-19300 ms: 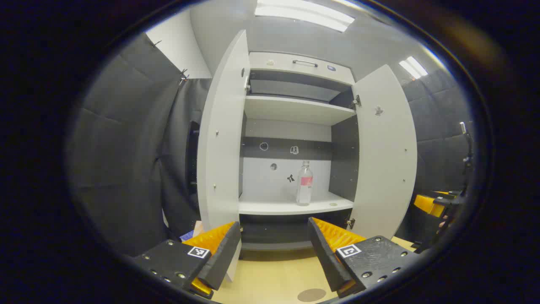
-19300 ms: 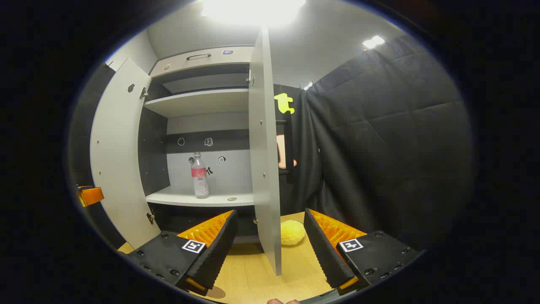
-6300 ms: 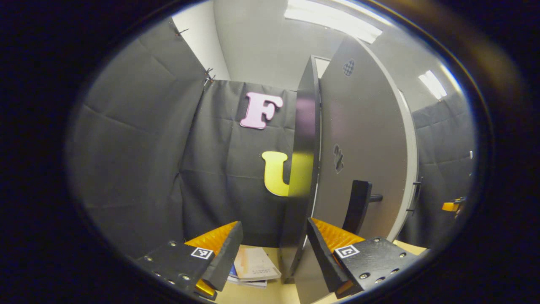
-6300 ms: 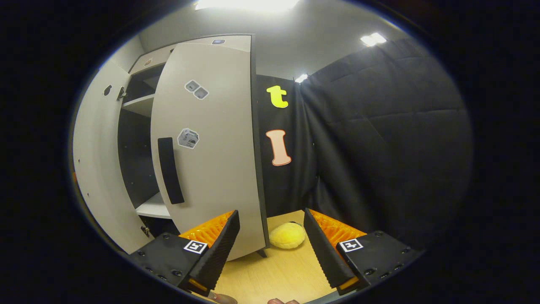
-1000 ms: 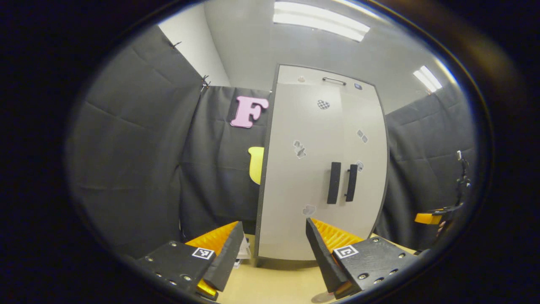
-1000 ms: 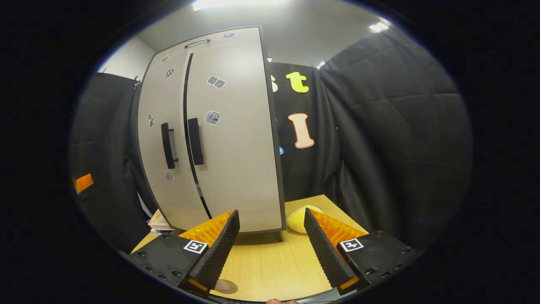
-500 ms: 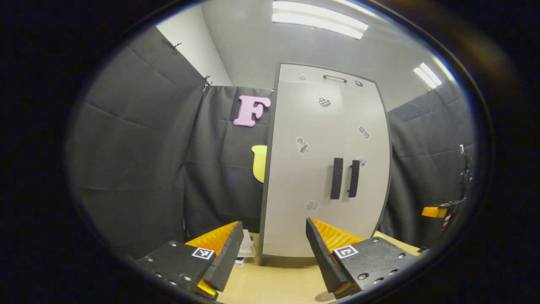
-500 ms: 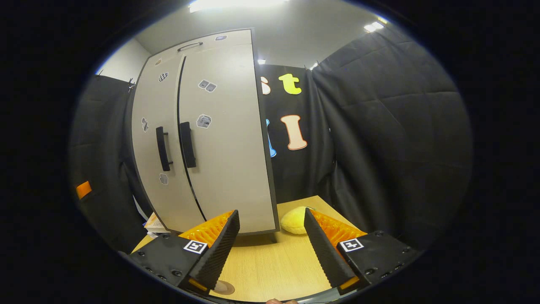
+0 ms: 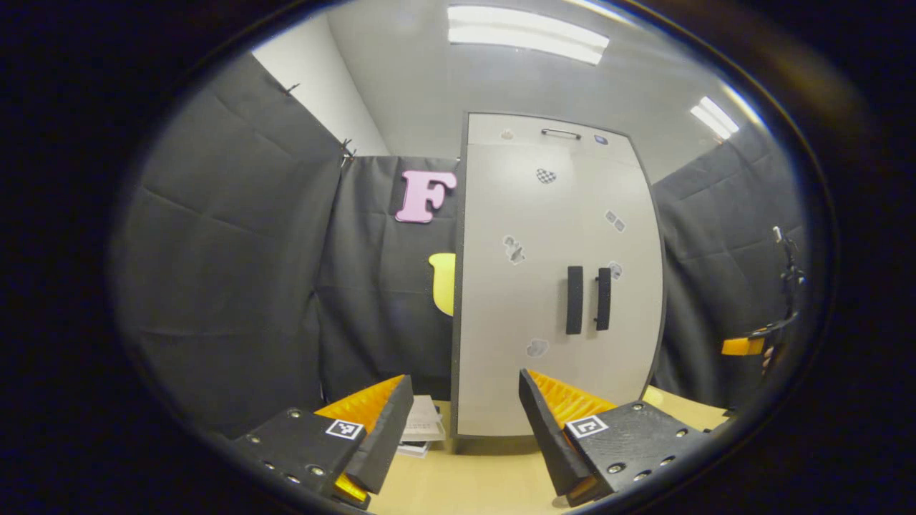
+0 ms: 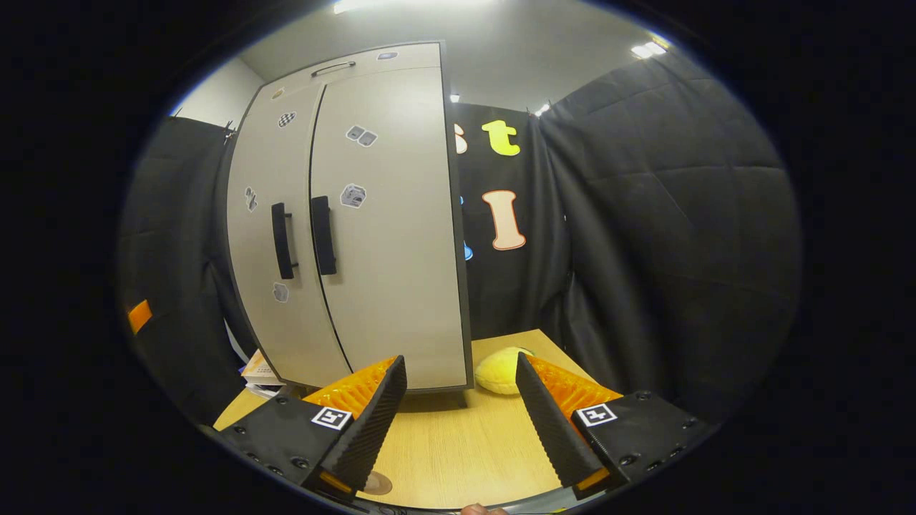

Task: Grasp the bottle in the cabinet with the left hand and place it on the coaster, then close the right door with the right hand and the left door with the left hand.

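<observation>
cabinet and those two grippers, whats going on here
A person holds a two-finger gripper in each hand in front of a tall pale cabinet standing on a wooden table. Both doors are shut, their dark handles side by side. The left gripper and the right gripper are open, holding nothing, clear of the doors. A yellow plush toy lies beside the cabinet's right side, and some books lie at its left.

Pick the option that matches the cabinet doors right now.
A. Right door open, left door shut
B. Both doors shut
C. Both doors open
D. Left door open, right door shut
B: both doors lie flush, with the two handles side by side along the centre seam.
</observation>
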`<state>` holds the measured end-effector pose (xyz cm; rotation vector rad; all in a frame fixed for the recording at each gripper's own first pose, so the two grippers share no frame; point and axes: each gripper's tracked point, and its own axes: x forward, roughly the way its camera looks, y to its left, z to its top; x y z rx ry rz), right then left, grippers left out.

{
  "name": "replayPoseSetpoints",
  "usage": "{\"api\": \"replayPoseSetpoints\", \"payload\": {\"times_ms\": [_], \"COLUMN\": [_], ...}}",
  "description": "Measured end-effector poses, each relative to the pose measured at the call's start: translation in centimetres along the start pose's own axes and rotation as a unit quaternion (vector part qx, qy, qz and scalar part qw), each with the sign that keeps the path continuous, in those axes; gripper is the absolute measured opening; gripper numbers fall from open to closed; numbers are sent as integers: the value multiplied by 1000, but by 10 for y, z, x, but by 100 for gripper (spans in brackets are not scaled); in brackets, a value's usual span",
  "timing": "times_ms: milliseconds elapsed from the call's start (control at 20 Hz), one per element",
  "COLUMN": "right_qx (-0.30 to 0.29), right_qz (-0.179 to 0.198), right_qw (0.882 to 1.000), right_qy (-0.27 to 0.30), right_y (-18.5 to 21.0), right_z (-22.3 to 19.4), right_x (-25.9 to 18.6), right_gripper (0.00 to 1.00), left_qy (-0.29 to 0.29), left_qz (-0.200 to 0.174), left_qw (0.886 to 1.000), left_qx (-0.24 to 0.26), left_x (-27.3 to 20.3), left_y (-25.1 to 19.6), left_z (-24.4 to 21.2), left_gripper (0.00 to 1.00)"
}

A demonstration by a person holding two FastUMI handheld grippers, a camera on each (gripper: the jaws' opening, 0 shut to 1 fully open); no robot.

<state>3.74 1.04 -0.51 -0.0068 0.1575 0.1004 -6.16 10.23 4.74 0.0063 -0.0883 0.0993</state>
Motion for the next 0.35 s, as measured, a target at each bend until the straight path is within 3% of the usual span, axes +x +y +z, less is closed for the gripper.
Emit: {"api": "replayPoseSetpoints", "payload": {"times_ms": [150,350], "right_qx": [-13,-8], "right_qz": [10,41], "right_qw": [1000,999], "right_qy": [4,-8], "right_y": [13,37], "right_z": [15,24], "right_x": [7,23], "right_gripper": [98,98], "left_qy": [-13,-19], "left_qz": [-28,-20], "left_qw": [999,999], "left_qx": [-32,-30], "left_x": [-5,-16], "left_y": [-5,-5], "left_z": [8,11], "left_gripper": [94,94]}}
